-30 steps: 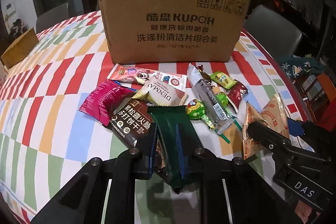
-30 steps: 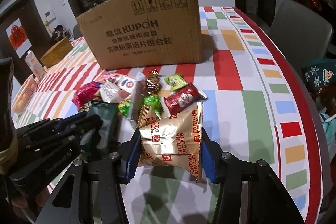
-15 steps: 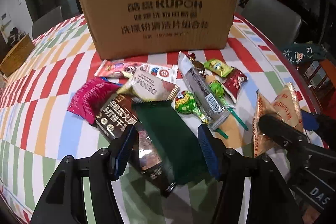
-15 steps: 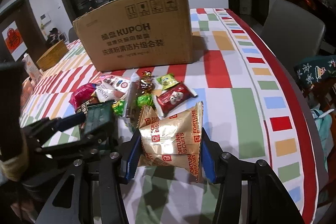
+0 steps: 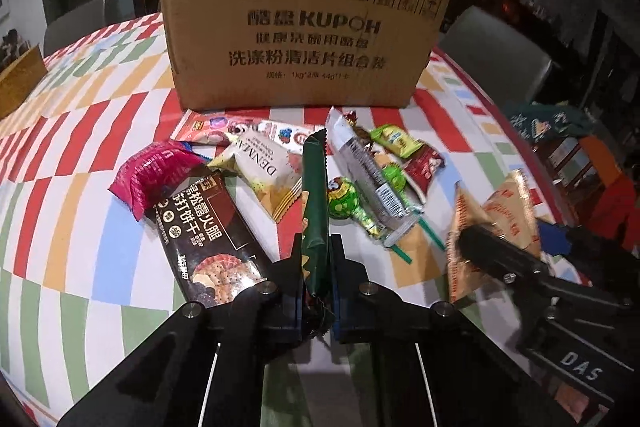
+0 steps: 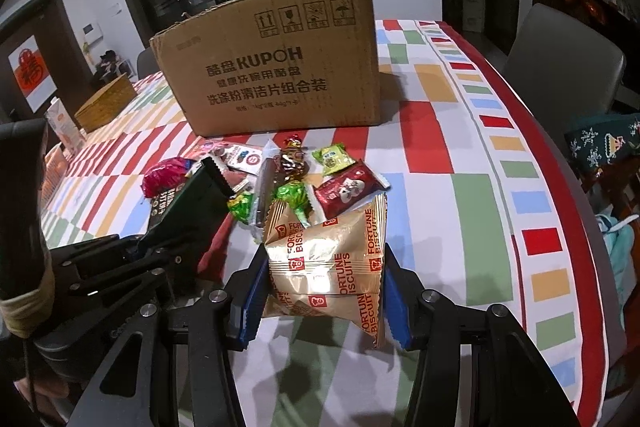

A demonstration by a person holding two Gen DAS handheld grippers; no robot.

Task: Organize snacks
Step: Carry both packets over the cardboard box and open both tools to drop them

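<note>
Left gripper [image 5: 315, 259] is closed narrow on a dark green packet [image 5: 315, 195], pinching its near end so the packet stands edge-up and pokes forward over the pile. Right gripper [image 6: 326, 291] sits at medium width, its blue pads pressed to both sides of a gold biscuit bag [image 6: 328, 259]; the bag looks lifted slightly, though contact with the table underneath cannot be told.

Beyond the left fingers lies the snack pile: a black cracker pack [image 5: 204, 227] just left of the green packet, a magenta pack [image 5: 152, 175] touching its far end, a white wafer pack [image 5: 268, 171], green lollipops [image 5: 348, 203], a long clear-wrapped bar [image 5: 368, 175], a red candy pack [image 5: 424, 167]. All rest on the checked tablecloth [image 5: 80, 211]. A cardboard box [image 5: 304, 31] stands upright behind the pile, likely the drop target; its open top is not visible.

Handling judgement: both packets look light, crinkly, slippery film. The green one is thin and floppy, so the end grip may let it sag or twist; mid-body would be steadier. The gold bag is puffy and air-filled with fragile biscuits, so it is best squeezed gently across its width, not crushed.
</note>
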